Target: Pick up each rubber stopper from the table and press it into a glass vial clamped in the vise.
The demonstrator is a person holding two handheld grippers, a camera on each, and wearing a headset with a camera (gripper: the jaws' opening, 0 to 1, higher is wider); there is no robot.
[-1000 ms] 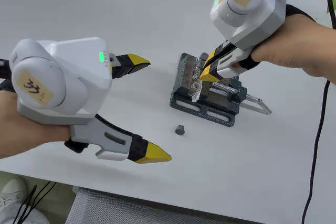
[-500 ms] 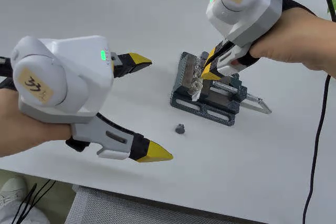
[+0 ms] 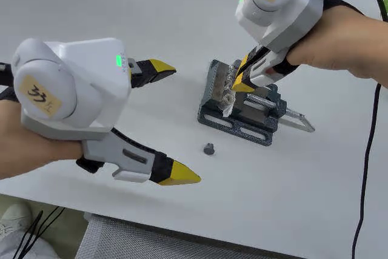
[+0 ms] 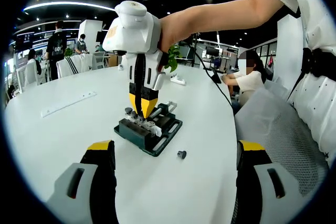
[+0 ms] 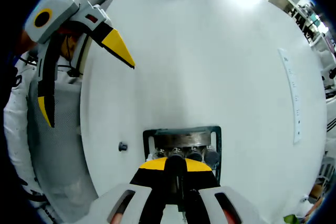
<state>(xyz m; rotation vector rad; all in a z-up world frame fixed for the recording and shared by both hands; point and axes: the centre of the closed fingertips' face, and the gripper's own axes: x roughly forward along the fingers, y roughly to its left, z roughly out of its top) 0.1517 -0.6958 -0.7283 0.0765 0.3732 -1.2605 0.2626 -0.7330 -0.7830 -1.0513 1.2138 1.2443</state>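
Here's the loose rubber stopper (image 3: 208,148): small, dark grey and round, with a narrower stub on top. It sits alone on the white table (image 3: 151,4), just in front of the vise (image 3: 237,121) and apart from it. The vise is dark green-grey metal and clamps a row of glass vials (image 5: 195,155), whose clear glass glints between its plates under dark tops. The right gripper (image 3: 240,84) points straight down over that row, its yellow tips drawn nearly together and touching the vials' tops. A dark sliver shows between the tips, but I cannot tell whether that is a stopper. The left gripper (image 3: 167,122) hovers off to the side, well apart from the vise, with its jaws spread wide and nothing between them. There is bare tabletop all round the loose stopper. The table's near edge runs just below the left gripper's lower jaw, with a grey mesh chair (image 3: 127,241) beneath it. The vise's handle bar (image 3: 298,121) juts out on the far side, and a black cable (image 3: 367,150) trails down the right.
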